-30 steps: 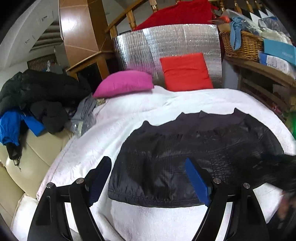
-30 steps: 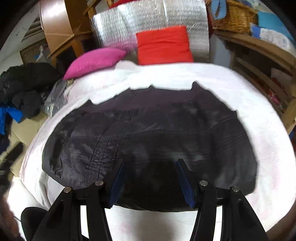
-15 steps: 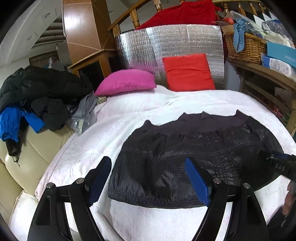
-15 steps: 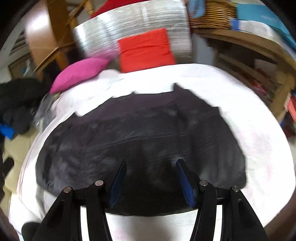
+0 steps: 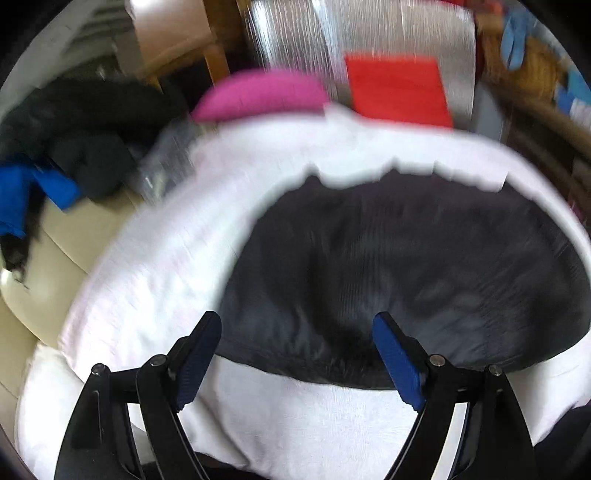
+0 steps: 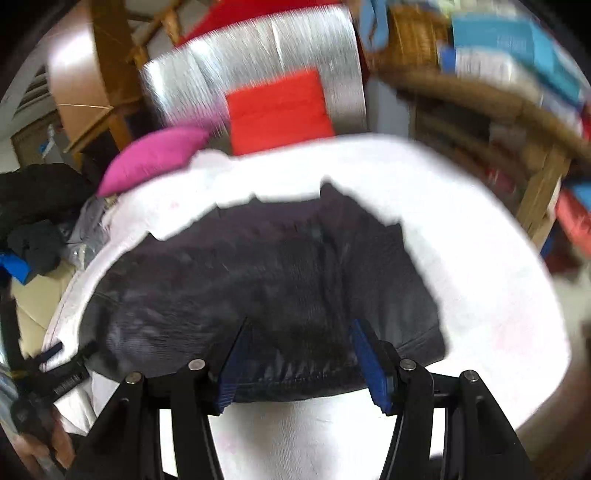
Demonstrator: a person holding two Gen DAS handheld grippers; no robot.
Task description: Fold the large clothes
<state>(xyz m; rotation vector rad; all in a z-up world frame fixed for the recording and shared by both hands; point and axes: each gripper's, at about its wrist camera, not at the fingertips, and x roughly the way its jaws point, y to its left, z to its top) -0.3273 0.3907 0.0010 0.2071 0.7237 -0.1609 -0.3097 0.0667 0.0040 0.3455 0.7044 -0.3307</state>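
**Both hands poised at the jacket's near hem**

While both views are smeared with blur, my left gripper (image 5: 297, 341) plainly has its blue-padded fingers (image 5: 397, 365) spread wide and empty, just above the near left hem of the black jacket (image 5: 406, 273). One pad sits over the white blanket (image 5: 155, 258) just beside the jacket's left edge, the other over the dark fabric itself; whether either pad touches the cloth I cannot tell.

My right gripper (image 6: 299, 354) is released too, its fingers (image 6: 369, 365) apart with nothing between them, straddling the stitched near hem of the jacket (image 6: 258, 280) toward its right half. At the lower left of the right wrist view, part of my left gripper (image 6: 55, 373) shows by the jacket's left corner.

The jacket lies flat across the blanket (image 6: 480, 266), spread sideways, its far edge ragged against the white.

Beyond the blanket, a magenta cushion (image 5: 258, 96) rests at the far left and a red cushion (image 5: 397, 88) beside it, both against a silver foil panel (image 5: 369, 33). Off to the left, a heap of dark clothes (image 5: 85, 129) with a blue garment (image 5: 22, 192) sits on a cream sofa (image 5: 55, 258). To the right stands a wooden shelf (image 6: 480, 99) with a wicker basket (image 6: 410, 33).
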